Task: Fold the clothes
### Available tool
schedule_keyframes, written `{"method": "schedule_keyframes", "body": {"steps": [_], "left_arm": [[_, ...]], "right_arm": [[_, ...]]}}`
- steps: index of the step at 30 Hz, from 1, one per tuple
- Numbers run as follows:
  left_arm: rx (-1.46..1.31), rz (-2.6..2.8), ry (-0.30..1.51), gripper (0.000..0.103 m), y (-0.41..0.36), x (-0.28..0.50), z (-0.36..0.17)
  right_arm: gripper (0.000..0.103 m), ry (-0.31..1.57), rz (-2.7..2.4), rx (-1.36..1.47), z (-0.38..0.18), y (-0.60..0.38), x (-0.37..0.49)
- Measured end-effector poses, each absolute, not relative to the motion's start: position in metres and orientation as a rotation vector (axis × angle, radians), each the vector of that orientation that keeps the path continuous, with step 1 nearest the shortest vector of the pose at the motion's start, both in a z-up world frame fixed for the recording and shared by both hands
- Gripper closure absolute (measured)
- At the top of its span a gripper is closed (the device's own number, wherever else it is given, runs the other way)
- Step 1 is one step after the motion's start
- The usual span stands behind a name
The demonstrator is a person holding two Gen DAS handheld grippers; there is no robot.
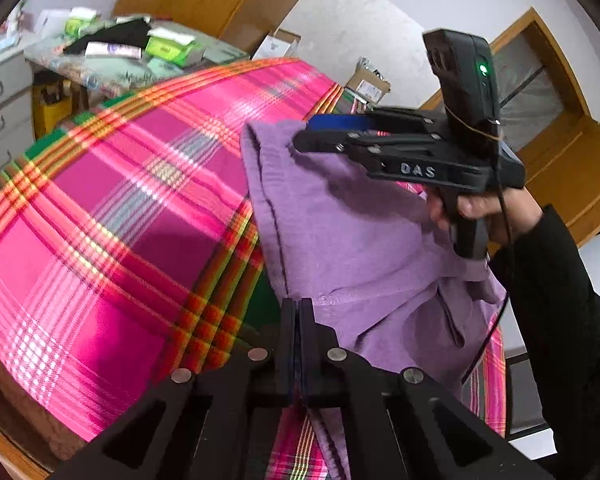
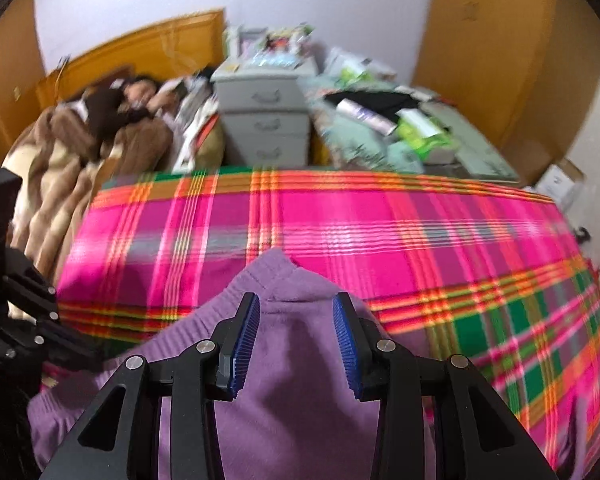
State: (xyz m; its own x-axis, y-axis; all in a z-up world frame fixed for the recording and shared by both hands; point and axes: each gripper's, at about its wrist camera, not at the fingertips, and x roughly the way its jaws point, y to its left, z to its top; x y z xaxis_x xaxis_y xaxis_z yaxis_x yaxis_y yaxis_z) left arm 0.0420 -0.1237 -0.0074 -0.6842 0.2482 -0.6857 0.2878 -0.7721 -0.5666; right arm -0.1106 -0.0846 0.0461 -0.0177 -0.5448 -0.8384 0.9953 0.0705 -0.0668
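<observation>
Left wrist: close, angled down across plaid bedcover (image 1: 100,208), right gripper (image 1: 308,136) at two o'clock. Right wrist: steeper, nearer; bedcover shared.

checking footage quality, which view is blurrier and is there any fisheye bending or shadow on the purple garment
Right wrist view: blurrier, the plaid cloth and background smear sideways; the right tongs stay sharp, open over the purple garment. Left wrist view: mostly crisp, the cloth's stripes bow strongly from the fisheye; the right tongs cast a soft shadow on the garment.
</observation>
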Motion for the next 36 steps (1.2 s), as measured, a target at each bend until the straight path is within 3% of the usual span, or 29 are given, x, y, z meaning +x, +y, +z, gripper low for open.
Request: {"method": "schedule_keyframes", "body": {"steps": [6, 12, 14, 17, 18, 19, 20, 22, 36], "left_arm": [[1.274, -2.636, 1.128, 0.095, -0.128, 0.039, -0.014], [1.289, -2.685, 1.131, 0.073, -0.120, 0.035, -0.010], [1.287, -2.694, 1.120, 0.072, -0.117, 0.033, -0.010], [1.290, -2.698, 1.088, 0.074, -0.113, 0.030, -0.010], [1.292, -2.686, 1.070, 0.085, -0.115, 0.030, -0.009], [1.293, -2.674, 1.054, 0.092, -0.116, 0.029, -0.009], [1.291, -2.668, 1.070, 0.093, -0.118, 0.029, -0.010], [1.290, -2.661, 1.082, 0.097, -0.120, 0.028, -0.011], [1.106, -2.779, 0.724, 0.102, -0.171, -0.057, 0.043]], "right_arm": [[0.063, 0.851, -1.304, 0.693, 0.034, -0.107, -0.117], [0.063, 0.855, -1.207, 0.750, 0.022, -0.119, -0.123], [0.064, 0.853, -1.189, 0.765, 0.020, -0.119, -0.124], [0.067, 0.831, -1.185, 0.803, 0.018, -0.118, -0.125], [0.071, 0.822, -1.184, 0.821, 0.018, -0.118, -0.125], [0.082, 0.812, -1.182, 0.839, 0.018, -0.117, -0.125], [0.090, 0.819, -1.187, 0.837, 0.019, -0.117, -0.123], [0.096, 0.863, -1.210, 0.799, 0.023, -0.116, -0.114], [0.098, 0.736, -1.684, 0.543, 0.107, -0.126, -0.153]]}}
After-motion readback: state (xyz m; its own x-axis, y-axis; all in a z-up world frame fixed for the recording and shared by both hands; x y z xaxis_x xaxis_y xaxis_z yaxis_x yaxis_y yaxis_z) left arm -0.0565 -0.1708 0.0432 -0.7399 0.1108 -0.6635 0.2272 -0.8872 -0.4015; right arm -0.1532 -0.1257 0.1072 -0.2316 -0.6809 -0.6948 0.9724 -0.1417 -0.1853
